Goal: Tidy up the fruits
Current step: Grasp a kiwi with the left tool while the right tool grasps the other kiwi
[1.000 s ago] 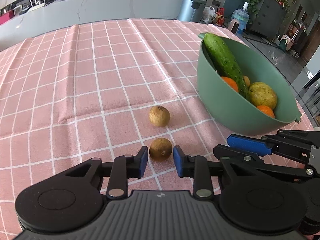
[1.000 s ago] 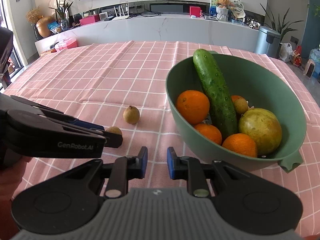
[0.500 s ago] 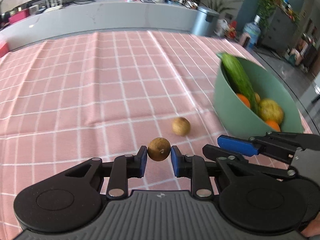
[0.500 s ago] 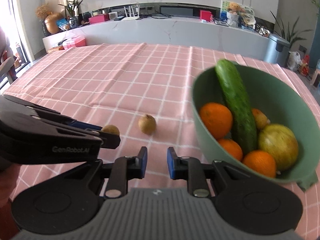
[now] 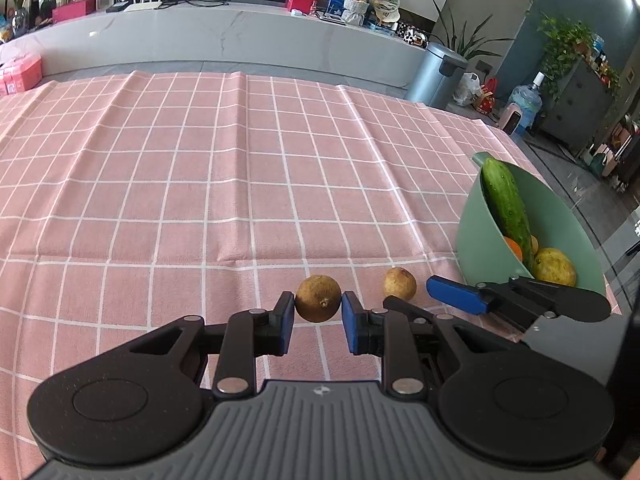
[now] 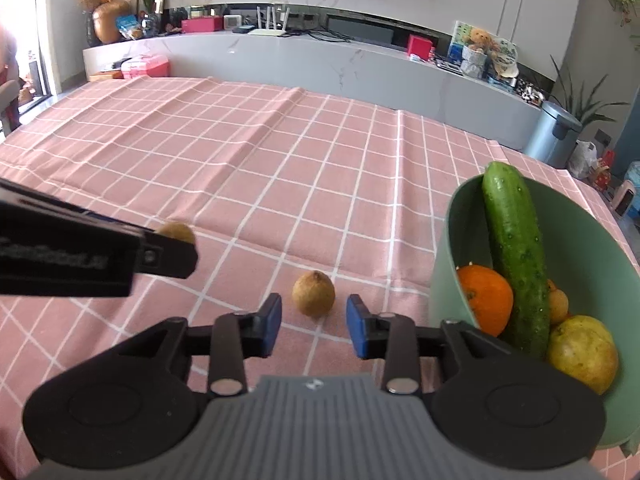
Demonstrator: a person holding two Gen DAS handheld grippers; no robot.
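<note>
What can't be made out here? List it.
- Right wrist view: the held brown fruit is mostly hidden behind the blurred left gripper.
- Left wrist view: the orange is mostly hidden by the cucumber and the green bowl wall.
- Both views: the bowl's bottom is hidden.

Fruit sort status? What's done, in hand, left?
Done: cucumber, oranges and a yellow-green fruit sit in the green bowl. In hand: left gripper is shut on one brown fruit. Left: second brown fruit lies on the cloth; right gripper, jaws just opening, is lined up with it.

Bright daylight, soft shadows, window glare far left, fisheye-bent edges, blurred near arm
</note>
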